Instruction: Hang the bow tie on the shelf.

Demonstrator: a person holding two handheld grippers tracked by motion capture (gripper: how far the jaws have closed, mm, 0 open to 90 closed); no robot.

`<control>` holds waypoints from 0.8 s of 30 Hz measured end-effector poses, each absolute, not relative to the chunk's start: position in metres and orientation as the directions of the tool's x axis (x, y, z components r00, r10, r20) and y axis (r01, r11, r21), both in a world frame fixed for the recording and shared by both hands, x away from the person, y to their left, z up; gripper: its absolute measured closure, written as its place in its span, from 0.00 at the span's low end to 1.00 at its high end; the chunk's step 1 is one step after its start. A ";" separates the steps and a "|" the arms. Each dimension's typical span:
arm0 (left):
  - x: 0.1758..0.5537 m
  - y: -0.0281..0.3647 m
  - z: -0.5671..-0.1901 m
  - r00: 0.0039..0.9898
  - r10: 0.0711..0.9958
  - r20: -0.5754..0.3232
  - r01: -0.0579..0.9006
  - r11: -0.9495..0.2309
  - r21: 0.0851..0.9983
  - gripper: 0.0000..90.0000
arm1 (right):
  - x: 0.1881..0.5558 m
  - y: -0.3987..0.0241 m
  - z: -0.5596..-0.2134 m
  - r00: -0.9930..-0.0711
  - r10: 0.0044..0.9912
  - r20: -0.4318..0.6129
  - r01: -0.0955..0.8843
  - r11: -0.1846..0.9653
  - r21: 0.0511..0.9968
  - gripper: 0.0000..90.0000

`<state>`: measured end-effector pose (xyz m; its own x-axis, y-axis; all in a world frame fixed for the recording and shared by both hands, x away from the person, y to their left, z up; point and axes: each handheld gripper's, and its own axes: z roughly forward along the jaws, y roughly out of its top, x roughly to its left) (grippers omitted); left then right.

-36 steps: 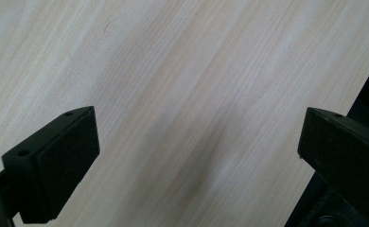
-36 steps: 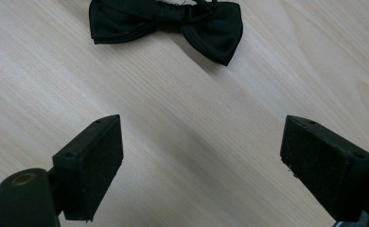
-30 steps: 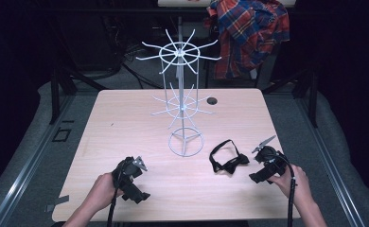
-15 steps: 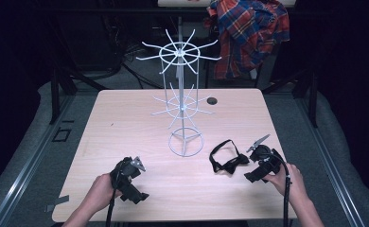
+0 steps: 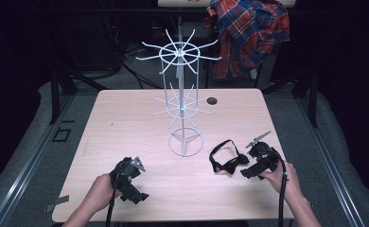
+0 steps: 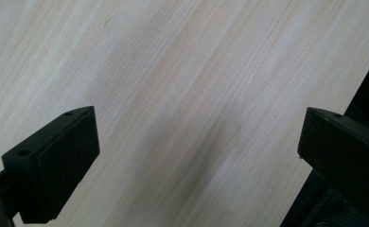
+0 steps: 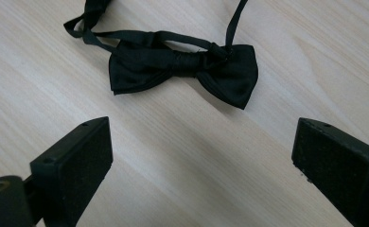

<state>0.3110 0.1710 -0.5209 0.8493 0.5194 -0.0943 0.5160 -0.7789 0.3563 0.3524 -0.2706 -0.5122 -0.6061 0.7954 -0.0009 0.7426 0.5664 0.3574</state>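
Note:
A black bow tie (image 5: 227,163) with its strap looped behind it lies flat on the light wooden table (image 5: 126,123), at the front right. My right gripper (image 5: 247,169) rests just right of it, pointing at it. In the right gripper view the bow tie (image 7: 182,66) lies a little beyond the right gripper (image 7: 201,156). Its jaws stand wide apart, have just been opening, and have nothing between them. My left gripper (image 5: 133,191) sits at the front left in a hand. In its own view the left gripper (image 6: 197,156) is open over bare wood.
A tall white wire rack (image 5: 182,109) with radiating hooks stands mid-table, its round base just left of the bow tie. A small dark hole (image 5: 212,100) is in the tabletop behind it. A plaid shirt (image 5: 249,33) hangs beyond the far edge.
The right gripper has edged slightly left, closer to the bow tie. The left gripper has stayed where it was.

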 end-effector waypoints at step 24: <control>0.311 0.170 -0.522 0.846 0.525 -0.091 0.520 -0.776 0.357 0.00 | 0.371 -0.263 -0.514 -0.521 0.851 0.072 0.792 0.450 0.413 0.03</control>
